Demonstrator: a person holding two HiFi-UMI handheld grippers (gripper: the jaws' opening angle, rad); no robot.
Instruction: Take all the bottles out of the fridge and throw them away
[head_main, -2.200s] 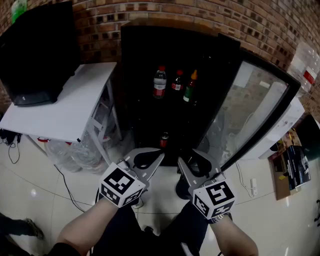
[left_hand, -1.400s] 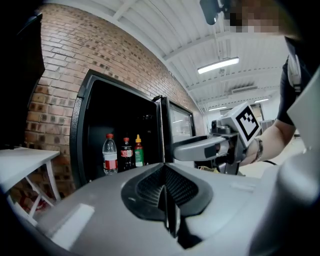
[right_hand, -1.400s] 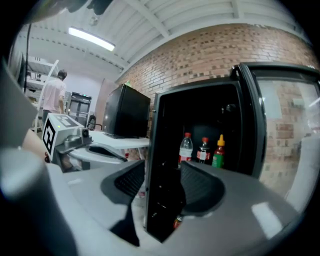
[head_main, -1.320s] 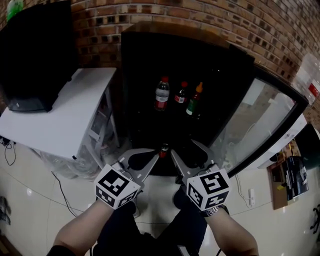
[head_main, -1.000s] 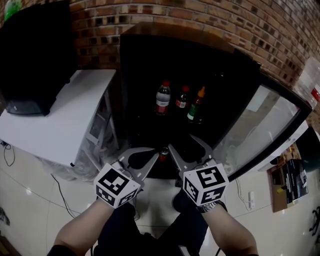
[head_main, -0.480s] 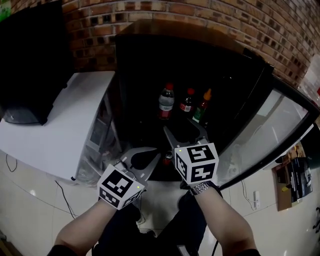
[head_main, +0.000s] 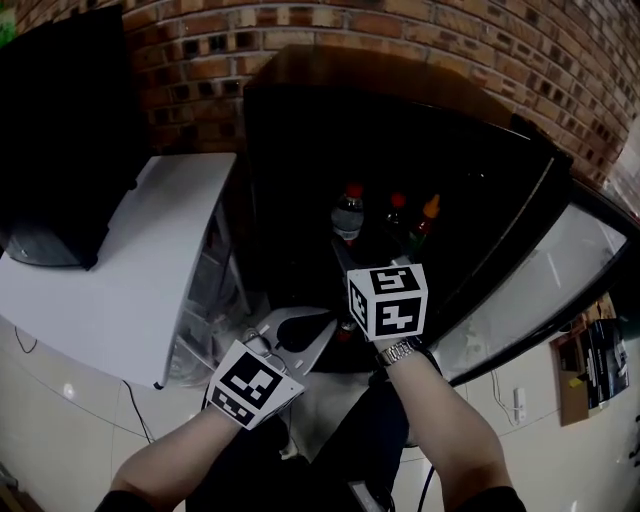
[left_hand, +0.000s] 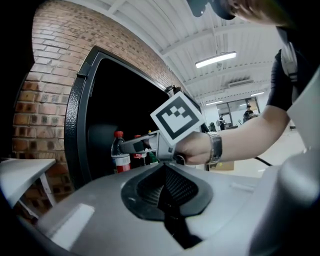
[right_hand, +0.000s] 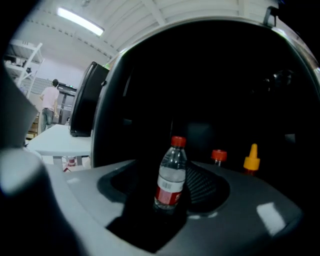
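Seeing right gripper (head_main: 345, 255) jaws just opening, spread astride clear bottle (right_hand: 172, 165) in fridge (head_main: 300, 120), no pinch; red-cap bottle (right_hand: 218, 156), orange-cap bottle (right_hand: 251, 159) beside. Left gripper (head_main: 300, 345) jaws pressed together, empty.

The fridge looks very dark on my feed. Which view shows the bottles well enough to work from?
Head view: fridge nearly black inside, clear bottle, red cap and orange cap faint, fisheye bend. Right gripper view: clear bottle lit and sharp, best. Left gripper view: ceiling light bright, bottles small.

R tongs (head_main: 348, 258) fwd, jaws just opening, nothing gripped, L tongs (head_main: 315, 340) shut, low
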